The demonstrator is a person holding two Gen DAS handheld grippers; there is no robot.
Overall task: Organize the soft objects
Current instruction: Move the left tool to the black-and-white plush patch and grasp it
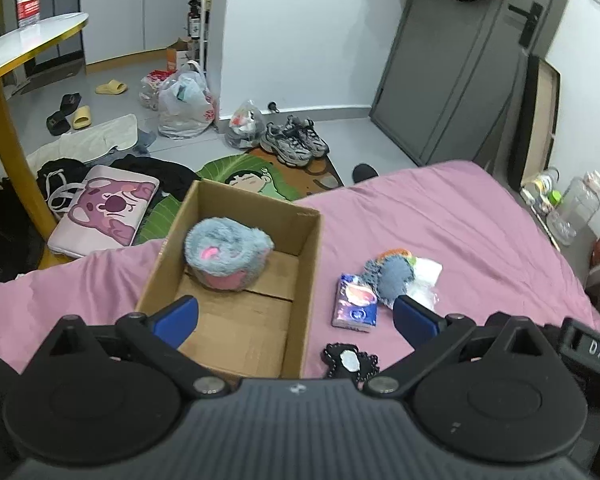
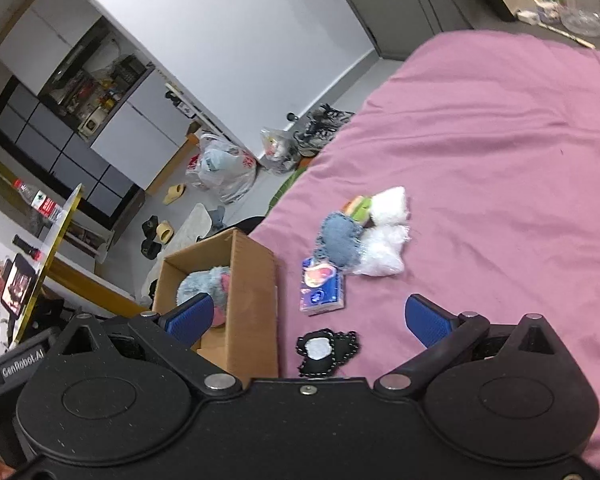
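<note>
An open cardboard box [image 1: 312, 248] [image 2: 256, 280] sits on the pink bed. A fluffy blue and pink plush [image 1: 226, 252] [image 2: 204, 286] lies inside it. Right of the box lie a tissue pack [image 1: 355, 302] [image 2: 321, 286], a blue-grey knitted soft toy [image 1: 392, 276] [image 2: 340, 242], a white fluffy item [image 1: 426, 276] [image 2: 384, 256] and a black pouch with a white patch [image 1: 350, 360] [image 2: 326, 350]. My left gripper [image 1: 296, 318] is open and empty above the box's near end. My right gripper [image 2: 310, 320] is open and empty above the black pouch.
The pink bed [image 1: 460, 220] [image 2: 500, 160] drops off to a cluttered floor with shoes [image 1: 296, 142], plastic bags [image 1: 184, 108], slippers and a pink laptop sleeve [image 1: 104, 210]. A round yellow-rimmed table [image 1: 32, 40] with a water bottle stands at the left. Bottles [image 1: 572, 208] stand by the bed's right side.
</note>
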